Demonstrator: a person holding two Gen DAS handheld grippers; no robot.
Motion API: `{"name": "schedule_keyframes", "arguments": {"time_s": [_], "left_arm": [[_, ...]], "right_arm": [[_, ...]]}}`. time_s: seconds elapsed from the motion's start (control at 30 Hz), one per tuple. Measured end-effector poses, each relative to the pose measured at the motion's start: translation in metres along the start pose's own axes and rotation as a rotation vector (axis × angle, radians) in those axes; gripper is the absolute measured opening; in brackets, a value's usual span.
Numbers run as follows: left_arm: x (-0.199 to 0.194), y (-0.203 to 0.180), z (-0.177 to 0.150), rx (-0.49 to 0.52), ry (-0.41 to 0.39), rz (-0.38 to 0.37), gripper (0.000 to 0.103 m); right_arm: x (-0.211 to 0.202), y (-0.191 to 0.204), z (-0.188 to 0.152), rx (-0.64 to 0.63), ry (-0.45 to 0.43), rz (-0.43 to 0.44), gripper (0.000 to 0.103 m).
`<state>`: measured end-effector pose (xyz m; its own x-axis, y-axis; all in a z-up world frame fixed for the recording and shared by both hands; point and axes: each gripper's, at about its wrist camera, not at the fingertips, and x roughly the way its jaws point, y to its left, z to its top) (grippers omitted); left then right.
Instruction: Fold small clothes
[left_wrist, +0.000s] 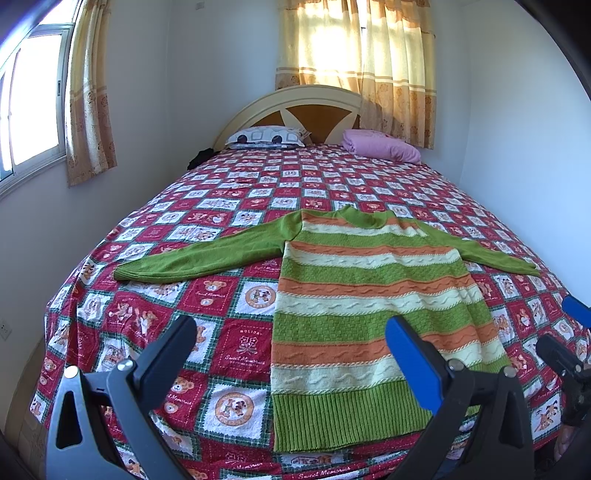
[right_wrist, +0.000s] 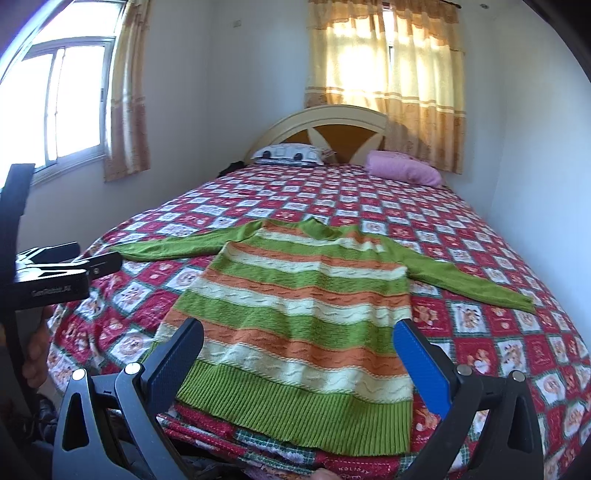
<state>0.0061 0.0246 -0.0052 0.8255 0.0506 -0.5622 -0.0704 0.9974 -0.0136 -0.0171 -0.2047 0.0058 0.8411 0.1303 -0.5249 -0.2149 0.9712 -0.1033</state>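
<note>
A small knitted sweater (left_wrist: 369, 295) with green, orange and cream stripes lies flat on the bed, both green sleeves spread out, its green hem toward me. It also shows in the right wrist view (right_wrist: 303, 314). My left gripper (left_wrist: 291, 332) is open and empty, above the bed's near edge by the sweater's lower left. My right gripper (right_wrist: 299, 339) is open and empty, above the sweater's hem. The right gripper's blue finger shows at the right edge of the left wrist view (left_wrist: 576, 310). The left gripper's body shows at the left of the right wrist view (right_wrist: 55, 280).
The bed (left_wrist: 221, 306) has a red patchwork cover with bear prints. A patterned pillow (left_wrist: 266, 137) and a folded pink blanket (left_wrist: 380, 146) lie at the headboard (left_wrist: 295, 107). White walls stand close on both sides, with curtained windows (left_wrist: 33, 99) on the left and behind.
</note>
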Motion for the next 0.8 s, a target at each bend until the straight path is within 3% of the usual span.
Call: {"name": "schedule_keyframes", "arguments": {"time_s": [0.13,0.43,0.8], "left_arm": [[0.011,0.003,-0.004,0.004,0.013,-0.005,0.103],[0.048,-0.005,0.003,0.042,0.042,0.018,0.103],[0.109,-0.006,0.024,0.084,0.112,0.056,0.103]], "right_arm": [[0.007,-0.009,0.000,0.020,-0.063,-0.009,0.102],[0.046,-0.046,-0.008,0.069,0.074,-0.032,0.102],[0.095,-0.109,-0.006,0.196,0.131,-0.064,0.102]]}}
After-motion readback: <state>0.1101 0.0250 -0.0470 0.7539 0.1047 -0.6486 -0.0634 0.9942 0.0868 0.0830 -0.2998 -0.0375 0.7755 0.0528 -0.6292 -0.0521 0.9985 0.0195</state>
